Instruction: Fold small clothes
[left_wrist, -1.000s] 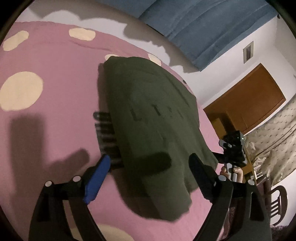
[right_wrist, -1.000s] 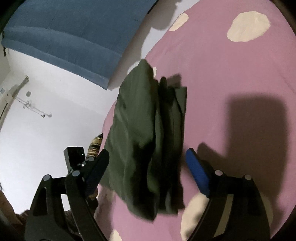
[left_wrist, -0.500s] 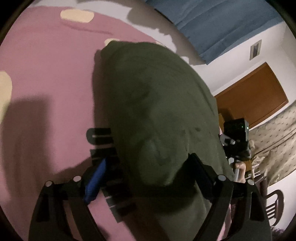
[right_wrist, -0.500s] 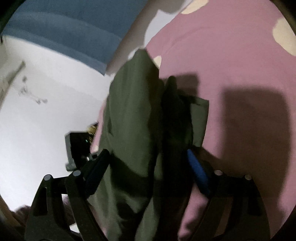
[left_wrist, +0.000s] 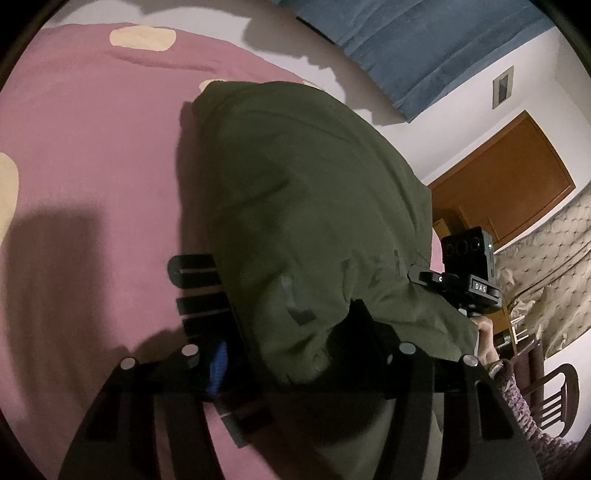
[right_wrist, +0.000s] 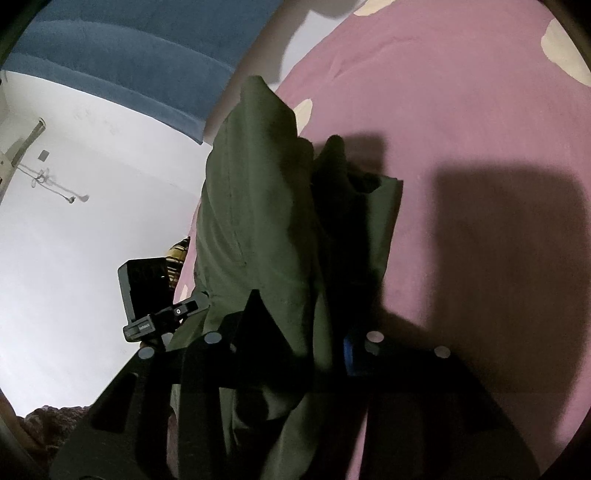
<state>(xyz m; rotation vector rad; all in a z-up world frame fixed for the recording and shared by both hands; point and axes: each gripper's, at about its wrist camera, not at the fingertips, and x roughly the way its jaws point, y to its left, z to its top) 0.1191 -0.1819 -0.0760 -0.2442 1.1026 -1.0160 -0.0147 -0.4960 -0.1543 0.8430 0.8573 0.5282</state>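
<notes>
A dark olive green garment (left_wrist: 314, 206) lies folded on a pink bedspread (left_wrist: 92, 166) with cream dots. My left gripper (left_wrist: 295, 343) straddles its near edge. Its jaws are closing, the cloth bulges between them, and a shadowed gap still shows beside the blue pad (left_wrist: 218, 363). In the right wrist view the same garment (right_wrist: 258, 206) runs in lengthwise folds. My right gripper (right_wrist: 303, 332) is closing too. Bunched cloth fills the space between its fingers, and both press on it. Each gripper's camera block shows in the other's view at the garment's far side.
A blue padded headboard (left_wrist: 424, 40) stands behind the bed against a white wall. To the right are a brown wooden door (left_wrist: 509, 177), a beige quilted cover (left_wrist: 554, 251) and a dark chair (left_wrist: 554, 398). A hand in a knitted sleeve (left_wrist: 506, 384) holds the right gripper.
Both grippers moved forward onto the garment's near edge and their jaws narrowed. The cloth, flat a second ago, now bunches up between the fingers.
</notes>
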